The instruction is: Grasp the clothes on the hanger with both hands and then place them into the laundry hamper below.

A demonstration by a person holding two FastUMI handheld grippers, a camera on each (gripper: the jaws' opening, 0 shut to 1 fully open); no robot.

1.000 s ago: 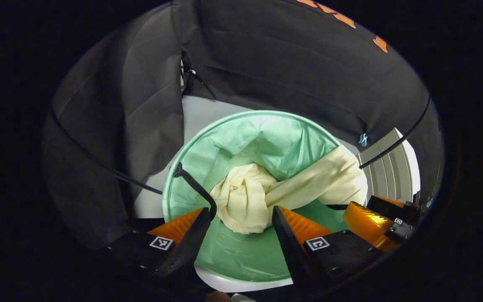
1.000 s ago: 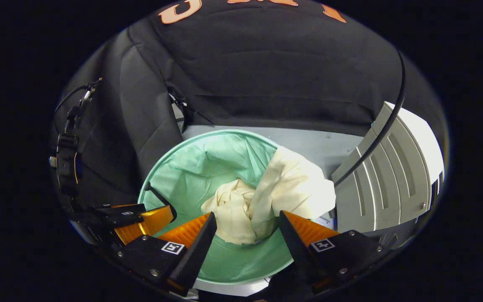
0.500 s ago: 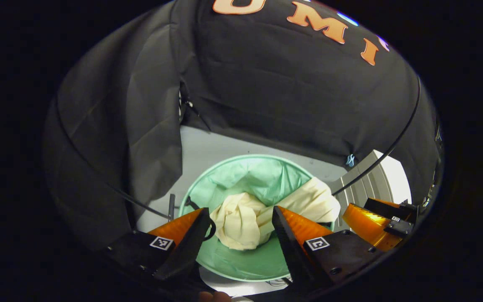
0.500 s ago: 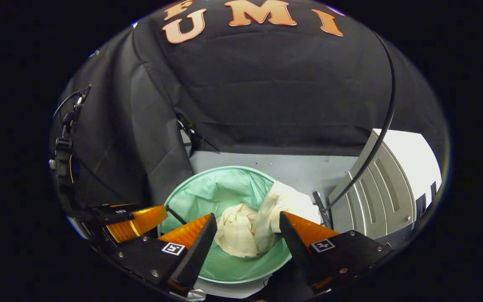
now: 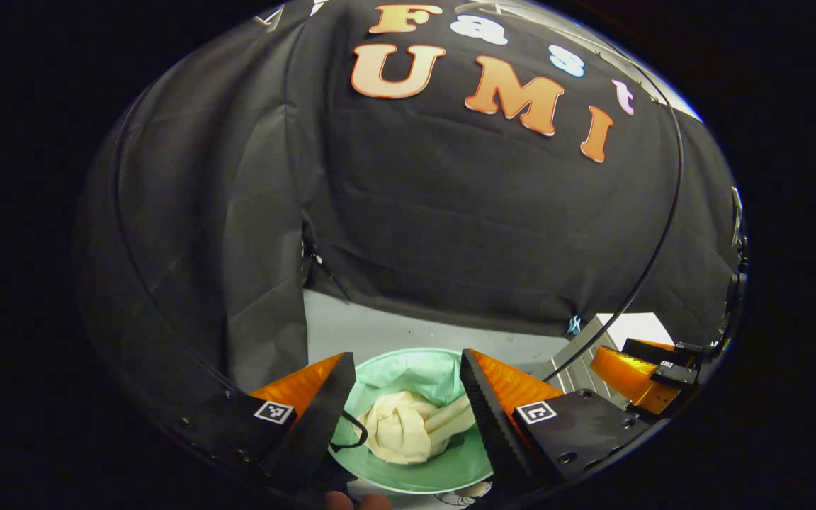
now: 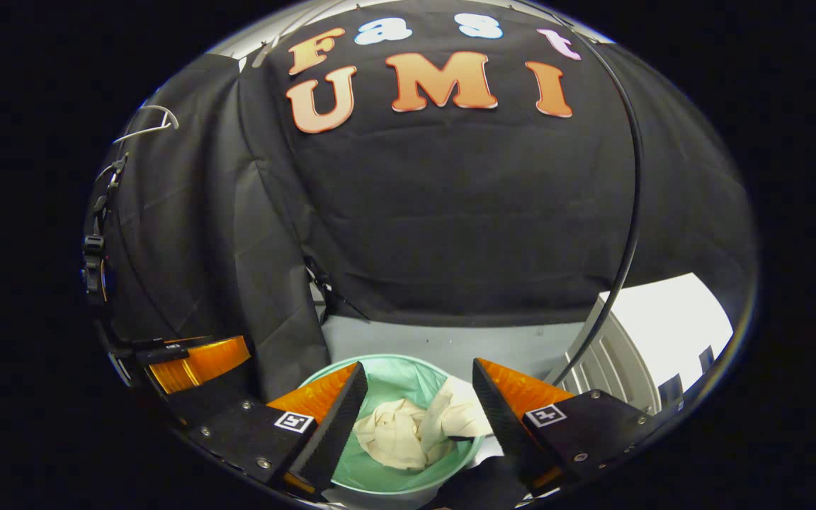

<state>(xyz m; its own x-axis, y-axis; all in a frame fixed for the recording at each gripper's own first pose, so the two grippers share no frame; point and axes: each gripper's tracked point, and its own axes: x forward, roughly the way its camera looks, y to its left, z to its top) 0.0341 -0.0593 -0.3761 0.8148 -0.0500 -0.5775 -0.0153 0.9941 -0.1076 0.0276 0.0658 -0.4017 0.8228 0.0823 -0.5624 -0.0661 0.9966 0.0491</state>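
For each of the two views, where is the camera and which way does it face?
Left gripper view: rides the left gripper, above the green hamper, facing down and forward at the cream clothes; a fingertip shows at its bottom edge.
Right gripper view: rides the right gripper, above, facing likewise.
Shared: hamper, clothes, black cable, and each shows the other gripper.

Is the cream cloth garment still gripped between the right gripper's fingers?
No, the cream cloth garment lies crumpled inside the round green fabric hamper, below the open fingers.
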